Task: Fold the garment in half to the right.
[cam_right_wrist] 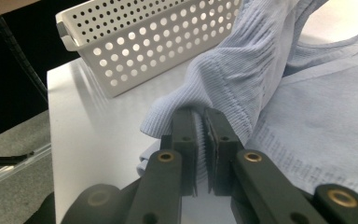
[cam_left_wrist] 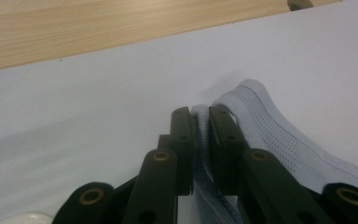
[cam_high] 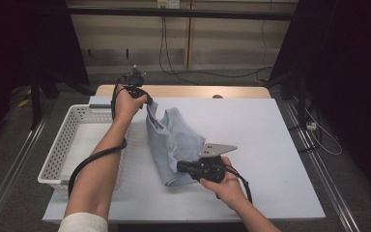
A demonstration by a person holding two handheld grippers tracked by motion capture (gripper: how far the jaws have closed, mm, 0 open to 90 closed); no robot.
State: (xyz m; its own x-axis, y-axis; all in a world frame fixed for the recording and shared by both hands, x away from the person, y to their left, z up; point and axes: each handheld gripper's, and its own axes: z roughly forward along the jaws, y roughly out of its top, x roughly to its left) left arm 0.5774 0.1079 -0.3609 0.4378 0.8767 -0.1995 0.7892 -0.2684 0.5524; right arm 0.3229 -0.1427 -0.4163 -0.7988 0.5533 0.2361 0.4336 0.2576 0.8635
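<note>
In the left gripper view, the jaws of the left gripper (cam_left_wrist: 201,122) are closed on a thin fold of the garment (cam_left_wrist: 279,140): a pale blue edge band runs up between the two black pads and shows above their tips. The log motion is slight and the fabric remains pinched between the pads. The band at this end is finely perforated, with a stitched seam line along it.

In the right gripper view, the jaws of the right gripper (cam_right_wrist: 201,122) are clamped on a ribbed hem of the same garment (cam_right_wrist: 307,107). The ribbed cloth bunches and rises from the pads, then drapes away to a smoother knit panel with a curved neckline or armhole edge.

In the high view, the garment (cam_high: 174,140) is a light blue sleeveless top. It lies partly on the white worktop (cam_high: 270,145) and is drawn out between the two grippers: the left gripper (cam_high: 147,99) lifts one end near the far left of the worktop, and the right gripper (cam_high: 181,166) holds the near end, low over the surface. The cloth between them sags in soft folds.

A white perforated basket (cam_high: 67,145) stands on the left edge of the worktop, just beside the garment.
</note>
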